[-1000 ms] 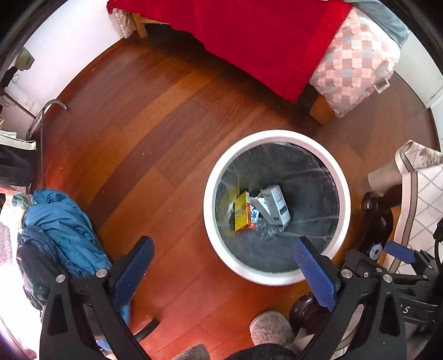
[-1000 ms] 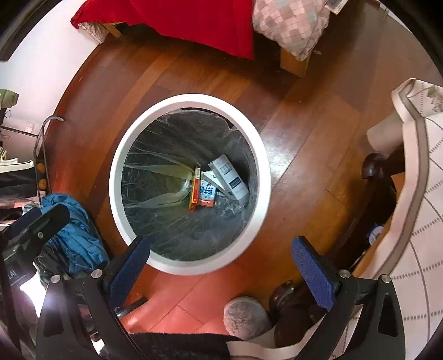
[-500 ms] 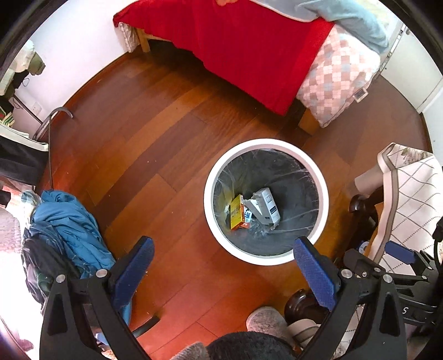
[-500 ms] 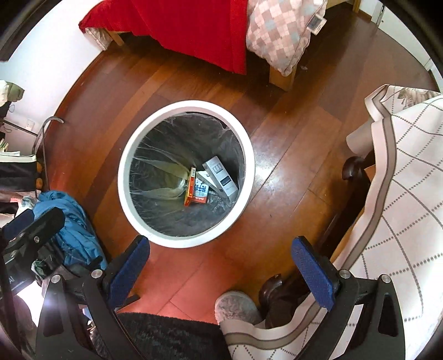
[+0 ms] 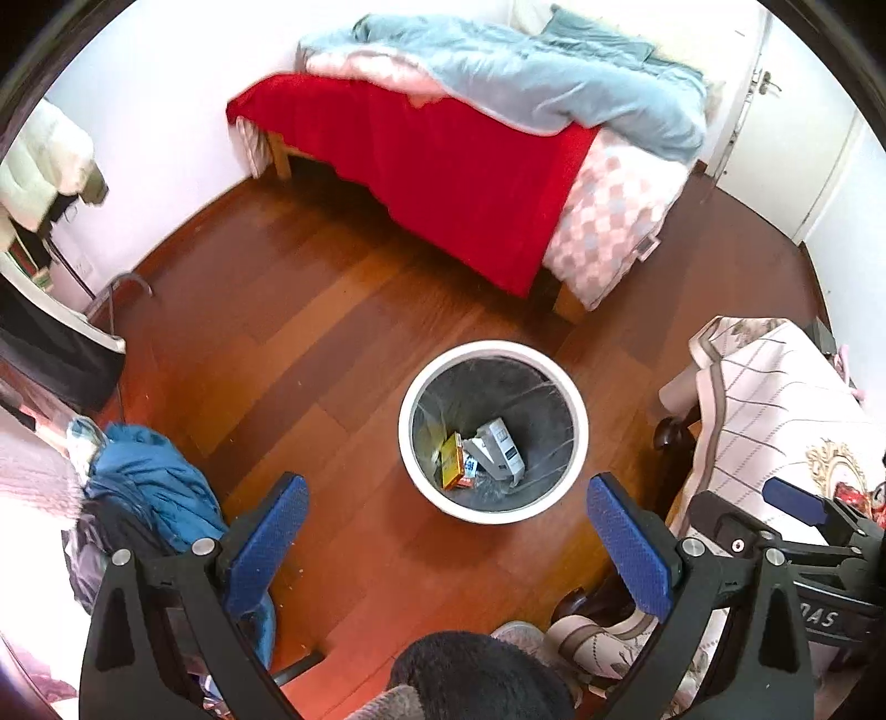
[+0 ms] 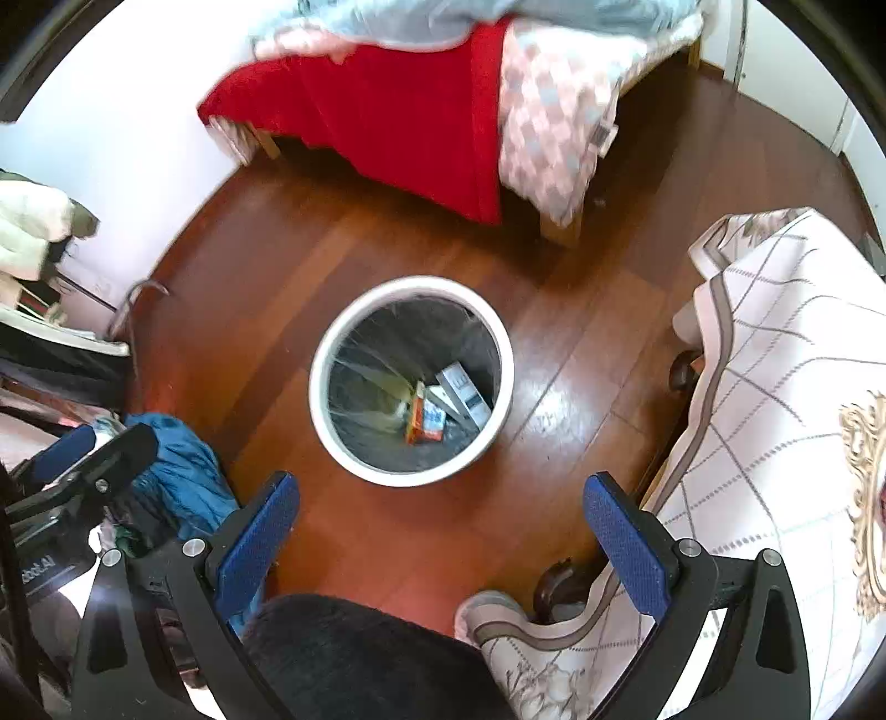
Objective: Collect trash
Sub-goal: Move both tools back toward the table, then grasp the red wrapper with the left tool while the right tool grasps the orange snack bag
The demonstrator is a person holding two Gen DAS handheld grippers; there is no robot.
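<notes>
Nearest: left gripper [image 5: 447, 540] and right gripper [image 6: 441, 534], both spread wide, nothing between the blue pads. Below and ahead on the wooden floor [image 5: 288, 343]: white bin [image 5: 492, 349], upright, mouth up, with an orange box [image 5: 451, 468] and a grey carton [image 5: 501, 450] lying at the bottom, long axes slanting away. Neither gripper clearly nearer. Beyond: red blanket [image 5: 443, 160] on the bed. Blue pillow [image 5: 595, 41] at the head in left view only; box face with blue print clearer in right view.

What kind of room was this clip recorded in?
Most likely a bedroom in a home. A wooden-framed bed with a red blanket and a light blue duvet stands against the wall, a white round wastebasket sits on the reddish wooden floor, and blue clothing is piled nearby.
</notes>
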